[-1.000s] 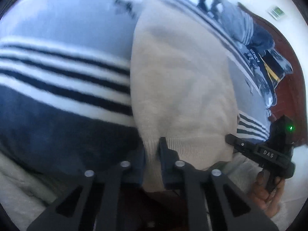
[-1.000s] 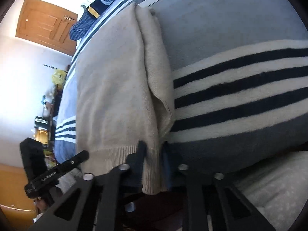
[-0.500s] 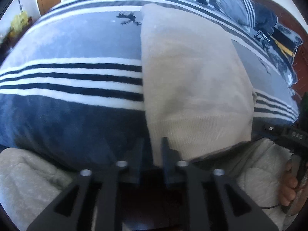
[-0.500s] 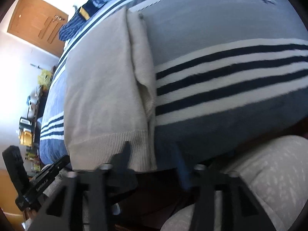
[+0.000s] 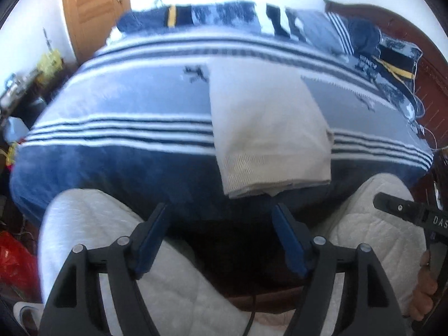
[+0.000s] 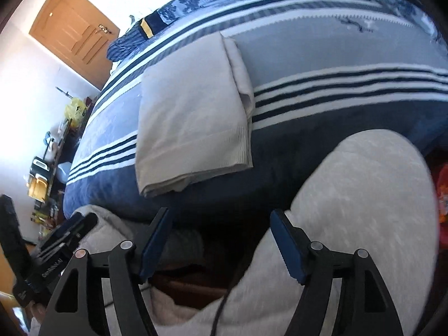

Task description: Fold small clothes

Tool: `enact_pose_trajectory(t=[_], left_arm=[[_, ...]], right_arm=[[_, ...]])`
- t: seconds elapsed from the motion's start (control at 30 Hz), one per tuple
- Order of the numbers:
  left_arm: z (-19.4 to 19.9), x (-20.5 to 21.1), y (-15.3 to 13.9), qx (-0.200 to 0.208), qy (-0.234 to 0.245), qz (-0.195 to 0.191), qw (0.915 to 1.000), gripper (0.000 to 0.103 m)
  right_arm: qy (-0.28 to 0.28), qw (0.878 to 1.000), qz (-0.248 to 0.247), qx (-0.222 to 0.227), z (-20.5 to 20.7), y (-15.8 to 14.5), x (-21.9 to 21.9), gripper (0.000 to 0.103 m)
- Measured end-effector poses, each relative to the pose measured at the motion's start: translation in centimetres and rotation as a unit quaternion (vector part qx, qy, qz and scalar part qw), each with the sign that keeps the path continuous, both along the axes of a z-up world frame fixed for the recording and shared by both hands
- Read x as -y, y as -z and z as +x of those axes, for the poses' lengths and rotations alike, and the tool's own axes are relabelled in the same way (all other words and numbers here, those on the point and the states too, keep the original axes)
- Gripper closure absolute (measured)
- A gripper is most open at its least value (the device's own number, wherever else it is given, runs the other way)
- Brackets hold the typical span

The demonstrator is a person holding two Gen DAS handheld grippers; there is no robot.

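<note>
A beige knit garment (image 5: 266, 128) lies folded into a long rectangle on the blue striped bedspread (image 5: 126, 128), its ribbed hem at the near bed edge. It also shows in the right wrist view (image 6: 193, 117), with a narrow folded strip along its right side. My left gripper (image 5: 221, 224) is open and empty, held back off the bed above the person's lap. My right gripper (image 6: 221, 229) is open and empty too, clear of the garment. The right gripper's body shows at the left wrist view's right edge (image 5: 414, 218).
The person's knees in light grey trousers (image 5: 92, 238) (image 6: 364, 196) sit against the near bed edge. Pillows and dark blue bedding (image 5: 364, 36) lie at the head of the bed. A wooden door (image 6: 75, 30) and a cluttered shelf (image 6: 42, 173) stand to the left.
Both grippers let go of the garment's hem, opened wide and drew back off the bed. The folded garment stayed lying flat on the bedspread.
</note>
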State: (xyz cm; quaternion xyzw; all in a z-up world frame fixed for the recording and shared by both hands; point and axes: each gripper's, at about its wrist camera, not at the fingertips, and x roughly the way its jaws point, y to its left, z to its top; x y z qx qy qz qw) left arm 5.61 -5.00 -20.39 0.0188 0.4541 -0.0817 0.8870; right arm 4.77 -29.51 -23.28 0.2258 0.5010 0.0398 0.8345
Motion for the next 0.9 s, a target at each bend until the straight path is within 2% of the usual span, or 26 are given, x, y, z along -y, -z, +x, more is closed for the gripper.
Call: enact_pose_trajectory(t=[0.17,0.23,0.3,0.4,0.47,0.6,0.9], left_arm=[[-2.2,-0.6,-5.9,0.039,-0.012,0.002,0.9992,0.024],[-3.3,-0.7,-8.7,0.062,-0.018,0.0,0.9979,0.02],[-4.5,-0.7,-11.1,0.087,-0.027,0.006,0.9958,0.009],[-6.3,-0.8,-14.6,0.125,-0.049,0.007,0.991,0.007],[-6.8,-0.7,-15.8,0.133,-0.051,0.005,0.9897,0.002],[-7.4,-0.2,-17.5,0.14,-0.038,0.015,0.9893,0.001],[-7.9,0.1,-18.5,0.133,-0.035,0.026,0.9901,0.001]], right_arm=[[0.002,0.995,-0.093,0.034,-2.3,-6.4,-2.2,0.026],[-0.002,0.991,-0.119,0.057,-3.2,-9.3,-2.6,0.025],[-0.001,0.989,-0.127,0.079,-4.2,-12.2,-2.7,0.02],[0.012,0.987,-0.123,0.104,-5.8,-15.8,-2.4,0.017],[0.02,0.986,-0.117,0.116,-6.7,-17.9,-2.2,0.016],[0.024,0.983,-0.115,0.139,-8.0,-20.4,-2.4,0.016],[0.025,0.967,-0.171,0.187,-9.5,-23.5,-3.9,0.014]])
